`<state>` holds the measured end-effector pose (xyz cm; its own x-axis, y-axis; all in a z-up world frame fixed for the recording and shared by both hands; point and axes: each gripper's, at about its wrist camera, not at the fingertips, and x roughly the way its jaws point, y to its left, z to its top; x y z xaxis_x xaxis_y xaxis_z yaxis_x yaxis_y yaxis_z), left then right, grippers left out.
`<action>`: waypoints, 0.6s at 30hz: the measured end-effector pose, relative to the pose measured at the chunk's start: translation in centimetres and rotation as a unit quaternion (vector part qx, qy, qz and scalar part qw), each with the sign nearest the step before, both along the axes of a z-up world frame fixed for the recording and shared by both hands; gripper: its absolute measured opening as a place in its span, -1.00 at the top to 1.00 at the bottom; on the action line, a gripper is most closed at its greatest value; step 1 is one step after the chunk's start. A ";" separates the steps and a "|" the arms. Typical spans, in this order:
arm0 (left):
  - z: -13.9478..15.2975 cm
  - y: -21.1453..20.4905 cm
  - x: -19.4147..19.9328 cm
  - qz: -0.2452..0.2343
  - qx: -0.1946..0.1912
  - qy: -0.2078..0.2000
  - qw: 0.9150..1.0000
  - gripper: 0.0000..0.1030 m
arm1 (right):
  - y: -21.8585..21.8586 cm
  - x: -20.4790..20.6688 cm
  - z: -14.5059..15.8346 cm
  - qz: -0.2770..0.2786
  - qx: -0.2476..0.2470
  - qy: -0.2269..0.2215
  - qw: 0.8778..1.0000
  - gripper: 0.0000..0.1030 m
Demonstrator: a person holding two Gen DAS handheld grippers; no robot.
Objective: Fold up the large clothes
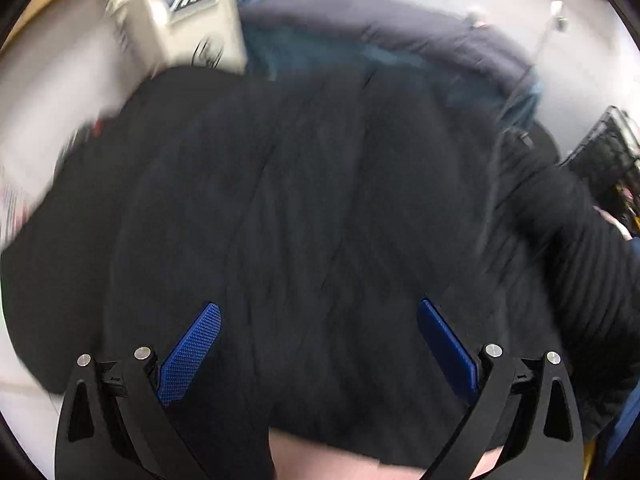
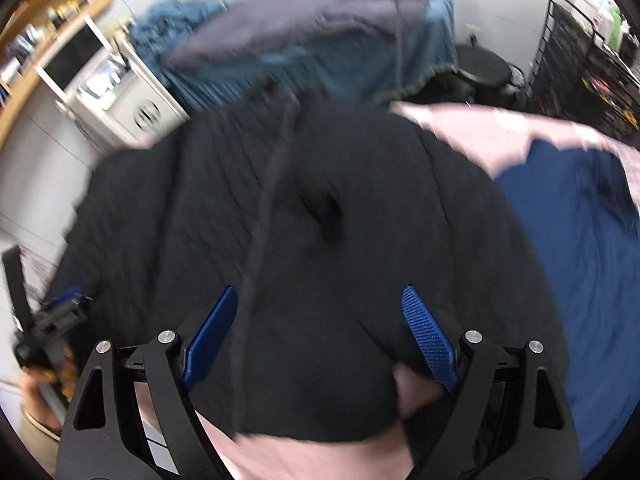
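Both tools stand wide and hold nothing. The left gripper [image 1: 320, 344] hovers over the near part of the black coat [image 1: 304, 200], and the right gripper [image 2: 320, 332] hangs over the coat's [image 2: 312, 216] near hem, a dark cord or seam running up between its fingers.

The coat lies spread across the pink sheet [image 2: 304, 456], its near edge rounded and doubled, its ribbed sleeve [image 1: 576, 240] out to the right. By the look of it, folding is barely begun: no neat fold shows, and the sleeves and body are yet to be brought in. Both views are blurred, so finer creases cannot be read.

Beside the coat lies a blue garment [image 2: 580, 248], waiting. Farther off, a grey-and-teal quilt [image 2: 320, 32] is heaped.

Containers: the white cabinet [image 2: 132, 100] and black rack [image 2: 576, 48] hold small things, too blurred to name.
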<state>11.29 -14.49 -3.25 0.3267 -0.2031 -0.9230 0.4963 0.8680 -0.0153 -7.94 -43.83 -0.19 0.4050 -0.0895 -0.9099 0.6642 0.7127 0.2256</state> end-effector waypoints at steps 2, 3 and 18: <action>-1.2 2.4 -1.2 0.024 -0.001 0.024 0.999 -0.87 | 0.5 -1.5 -2.0 0.004 -0.007 0.027 1.000 -0.63; -1.8 3.7 -1.6 0.039 0.000 0.033 0.999 -0.87 | 0.8 -2.3 -3.0 0.011 -0.006 0.037 0.999 -0.63; -3.3 4.4 -6.8 0.025 0.019 0.030 0.999 -0.88 | 2.3 -8.0 -7.4 0.004 0.025 0.068 0.997 -0.63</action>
<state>4.50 -10.05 -6.51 0.2788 -0.1530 -0.9481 0.4523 0.8918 -0.0109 -15.95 -41.48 -7.57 0.2780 -0.0401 -0.9597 0.6847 0.7090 0.1687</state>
